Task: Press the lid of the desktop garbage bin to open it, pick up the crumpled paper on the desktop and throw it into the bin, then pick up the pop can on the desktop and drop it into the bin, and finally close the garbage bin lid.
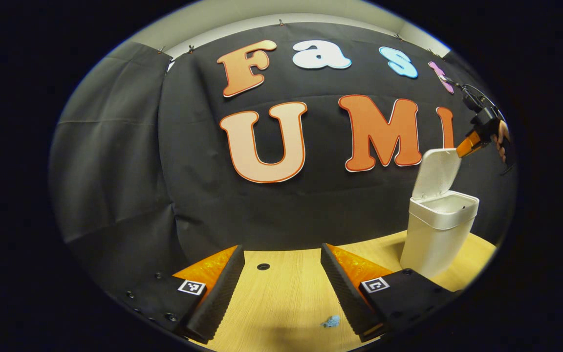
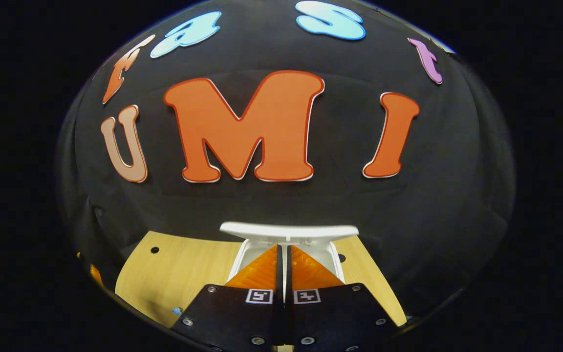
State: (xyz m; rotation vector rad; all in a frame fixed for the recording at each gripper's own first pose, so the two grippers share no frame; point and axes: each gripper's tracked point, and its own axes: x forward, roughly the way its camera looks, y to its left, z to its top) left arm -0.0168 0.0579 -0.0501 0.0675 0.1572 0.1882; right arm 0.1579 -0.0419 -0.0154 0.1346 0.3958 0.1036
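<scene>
Our left gripper [image 1: 281,288] hangs wide open, holding nothing; our right gripper [image 2: 284,254], fingers together and holding nothing, meets the raised lid [image 2: 289,230] of the bin [image 1: 438,234] just ahead.

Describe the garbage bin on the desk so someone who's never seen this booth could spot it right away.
Start at the wooden desk in front of the black cloth wall. Toward its right end, in the left gripper view, stands the garbage bin, a white upright tub. Its hinged lid is tipped up and open, with the right gripper at the lid's top edge; nothing else on the desk is white or tall.
</scene>
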